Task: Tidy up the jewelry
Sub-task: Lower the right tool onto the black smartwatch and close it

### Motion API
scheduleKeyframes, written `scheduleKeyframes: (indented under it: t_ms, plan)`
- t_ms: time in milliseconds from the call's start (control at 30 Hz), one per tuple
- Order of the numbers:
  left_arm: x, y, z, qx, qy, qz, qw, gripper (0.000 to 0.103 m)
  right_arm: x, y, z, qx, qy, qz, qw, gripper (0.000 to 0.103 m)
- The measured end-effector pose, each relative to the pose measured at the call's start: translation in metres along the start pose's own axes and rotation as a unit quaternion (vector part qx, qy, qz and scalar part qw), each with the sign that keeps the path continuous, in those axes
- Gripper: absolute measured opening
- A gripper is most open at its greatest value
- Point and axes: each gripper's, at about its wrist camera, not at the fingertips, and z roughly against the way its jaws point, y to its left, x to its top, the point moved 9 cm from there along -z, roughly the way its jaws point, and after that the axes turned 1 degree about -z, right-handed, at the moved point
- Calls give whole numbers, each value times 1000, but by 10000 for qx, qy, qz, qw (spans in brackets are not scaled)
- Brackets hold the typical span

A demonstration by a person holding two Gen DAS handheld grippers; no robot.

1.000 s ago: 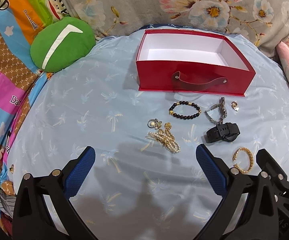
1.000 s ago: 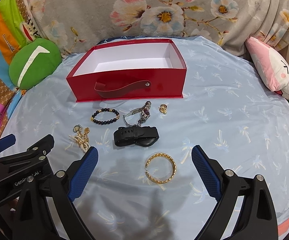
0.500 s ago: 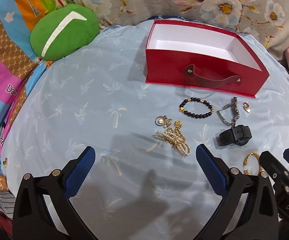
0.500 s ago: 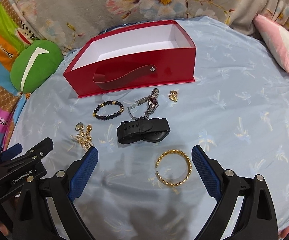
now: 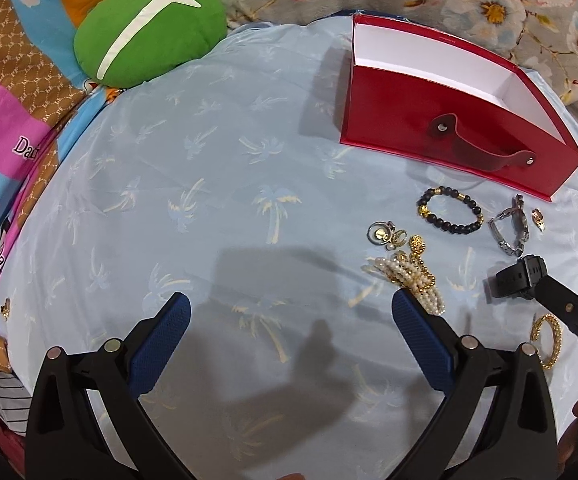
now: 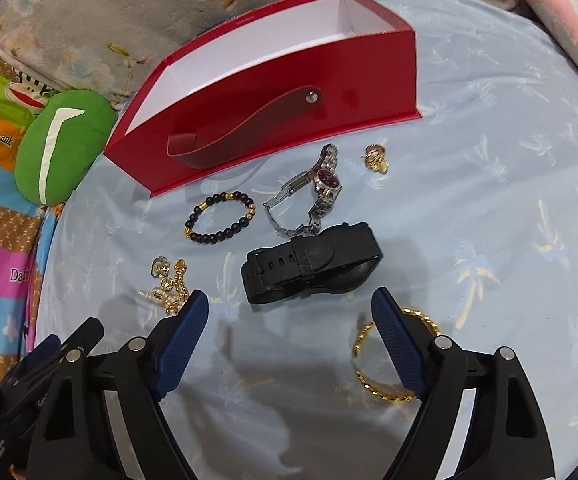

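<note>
I see the red box (image 6: 273, 92) standing empty at the far side of the blue sheet (image 5: 209, 200), closer in view than a second ago because both hands have come down toward the jewelry. My right gripper (image 6: 289, 324) is closing its jaws with nothing between them yet; the black watch (image 6: 309, 262) lies just ahead, the gold bangle (image 6: 385, 360) partly under one finger. My left gripper (image 5: 289, 332) stays spread beside the pearl bracelet (image 5: 413, 280). I think the first pickup begins now.
</note>
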Motion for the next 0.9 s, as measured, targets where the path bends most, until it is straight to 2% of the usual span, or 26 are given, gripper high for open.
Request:
scheduleKeyframes:
  t_ms: [333,433,500,567,600,633,733,900]
  plan:
    - [1,-3,-9,-145,24,-115,9998,98,8,-5,-25,204,143,-852,9961,78]
    - [1,-6,-11,-189,42,-148,9997,98,11,-5,-29,85,88,-816,9966,78]
    - [1,-7,-12,-196,48,-168,9997,98,13,-5,-29,-46,31,-720,9974,73]
    - [0,-9,-14,-217,74,-168,9996,98,15,-6,-30,-126,-34,-622,9980,59]
    - [0,-9,-14,-223,79,-173,9996,98,16,-5,-29,-104,-73,-552,9984,55]
    - [0,-9,-14,-220,82,-176,9996,98,17,-4,-29,-60,-105,-461,9989,39]
    - [0,-11,-14,-242,68,-196,9995,98,17,0,-28,-97,-124,-213,9996,37]
    - [3,-19,-11,-362,3,-247,9990,98,20,4,-10,-214,-399,250,9987,35]
